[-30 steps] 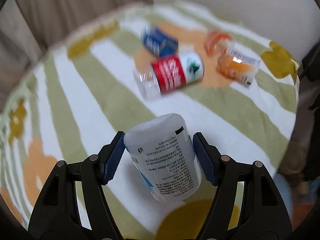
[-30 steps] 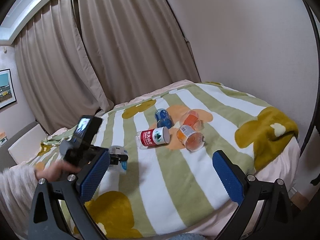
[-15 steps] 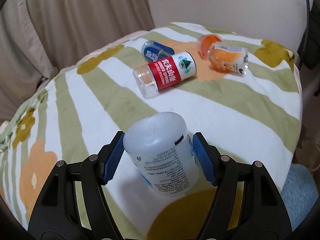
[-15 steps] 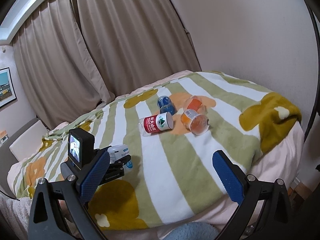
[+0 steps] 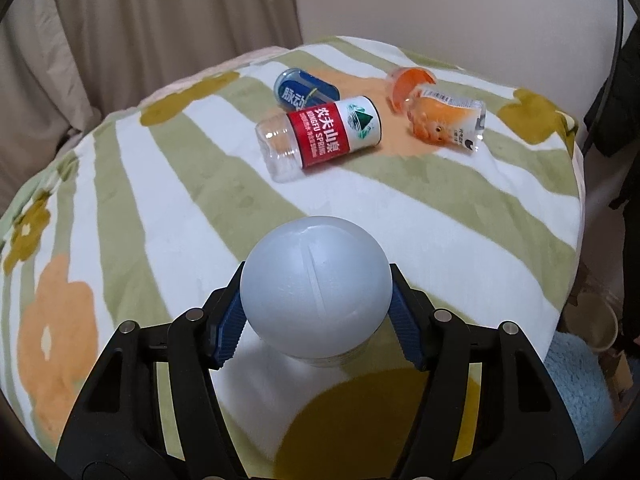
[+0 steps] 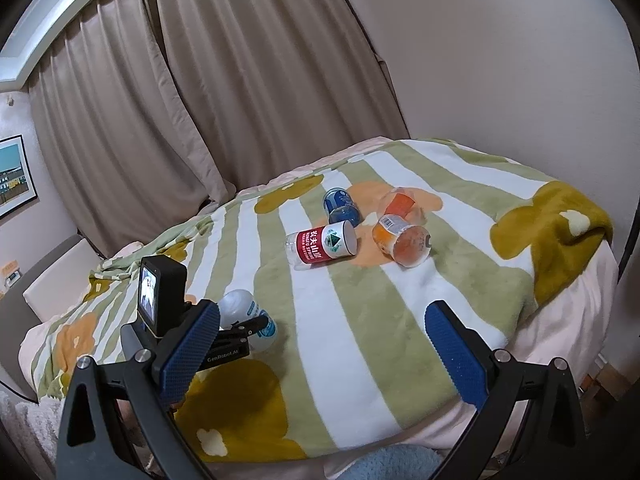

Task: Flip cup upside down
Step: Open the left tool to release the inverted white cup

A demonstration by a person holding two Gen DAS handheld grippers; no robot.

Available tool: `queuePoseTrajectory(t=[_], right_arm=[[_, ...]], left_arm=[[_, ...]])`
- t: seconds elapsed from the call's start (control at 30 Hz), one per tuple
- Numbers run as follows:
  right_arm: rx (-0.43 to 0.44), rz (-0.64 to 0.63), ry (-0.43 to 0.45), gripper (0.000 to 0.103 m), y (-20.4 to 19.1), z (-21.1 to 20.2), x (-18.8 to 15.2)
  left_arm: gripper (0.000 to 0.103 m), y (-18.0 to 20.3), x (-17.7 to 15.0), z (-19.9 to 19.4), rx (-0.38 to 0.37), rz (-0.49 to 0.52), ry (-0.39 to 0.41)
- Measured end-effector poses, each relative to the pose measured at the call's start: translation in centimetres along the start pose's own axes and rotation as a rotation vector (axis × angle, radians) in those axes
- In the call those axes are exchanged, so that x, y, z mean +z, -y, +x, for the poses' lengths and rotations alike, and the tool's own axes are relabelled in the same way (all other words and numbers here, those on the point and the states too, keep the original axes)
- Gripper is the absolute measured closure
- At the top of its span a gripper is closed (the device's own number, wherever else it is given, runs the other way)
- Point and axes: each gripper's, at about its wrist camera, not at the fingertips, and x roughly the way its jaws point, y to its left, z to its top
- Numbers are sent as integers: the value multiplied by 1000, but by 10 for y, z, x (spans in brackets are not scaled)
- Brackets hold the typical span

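Note:
My left gripper (image 5: 316,320) is shut on a frosted white plastic cup (image 5: 316,288). The cup's closed base points up and toward the camera, and its mouth faces down at the striped blanket (image 5: 168,208). In the right wrist view the same cup (image 6: 248,312) stands near the bed's front left, held by the left gripper (image 6: 240,330). My right gripper (image 6: 320,356) is open and empty, hovering above the bed's front edge.
Several cut bottle cups lie on their sides at the far middle of the bed: a red-labelled one (image 5: 324,136), a blue one (image 5: 304,88), two orange ones (image 5: 444,120). Curtains (image 6: 200,100) and a wall stand behind. A light blue rug (image 5: 580,380) lies on the floor.
The left gripper has rotated the white cup from tilted, label side showing, to base up, and lowered it toward the blanket. The right gripper stayed open and nearly still.

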Motion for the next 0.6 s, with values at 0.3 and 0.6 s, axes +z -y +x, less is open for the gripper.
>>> queuePoseTrajectory(t=[0.3,0.6], right_arm=[[9,3,-14,0,1,4,-2],[16,-8,-27,0,-9,7,-3]], left_arm=[[0,0,-1,3,17,-7,-15],[0,-11,2,-12,-3,-31,-5]])
